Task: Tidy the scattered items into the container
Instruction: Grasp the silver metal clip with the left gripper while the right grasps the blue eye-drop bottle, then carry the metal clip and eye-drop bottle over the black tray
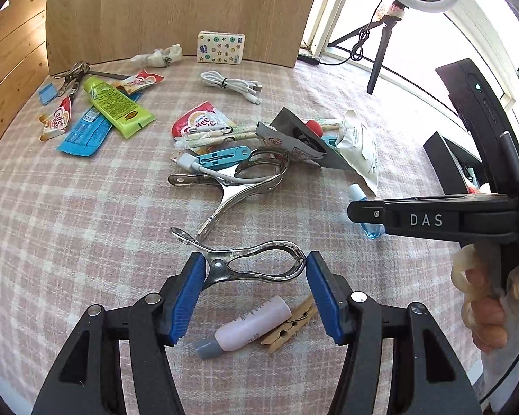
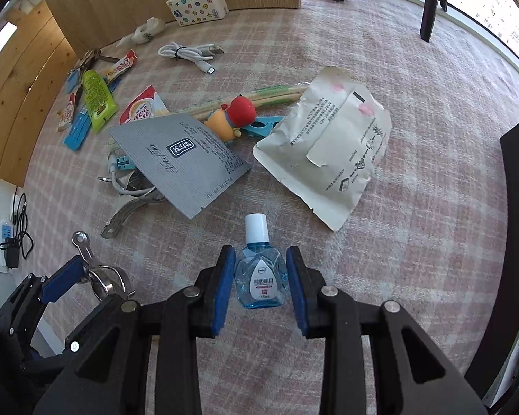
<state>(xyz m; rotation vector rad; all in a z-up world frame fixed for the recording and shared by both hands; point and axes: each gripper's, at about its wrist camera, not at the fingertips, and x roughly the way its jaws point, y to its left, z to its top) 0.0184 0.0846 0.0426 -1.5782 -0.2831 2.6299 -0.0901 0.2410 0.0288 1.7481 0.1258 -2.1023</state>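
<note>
Both hands are mid-pickup here, one item each.

Over on the left, the left gripper [image 1: 254, 269] has a shiny metal clip [image 1: 256, 264] pinched end to end between its blue pads, jaws fairly wide since the clip is long. From the right wrist view the clip looks lifted off the checked cloth surface [image 1: 86, 228], though I can't be totally sure. Just near of it, a small pink bottle [image 1: 249, 325] and a wooden clothespin [image 1: 290, 325] lie on the cloth, touching each other.

Further right, the right gripper [image 2: 259, 283] sits around a little blue eye-drop bottle [image 2: 261, 276], white cap pointing away. The pads hug the bottle's sides but I can't tell if they're actually squeezing it yet.

Far side is the main mess: green tube [image 1: 119, 105], coffee creamer sachets, white cables, grey pouch [image 2: 187, 159], torn white packet [image 2: 328, 145].

The container looks like the black box [image 2: 517, 159] at the far right edge.

Next up, I'd guess: firm up the bottle grip, then carry both things right and drop them in the box without snagging the packet.
</note>
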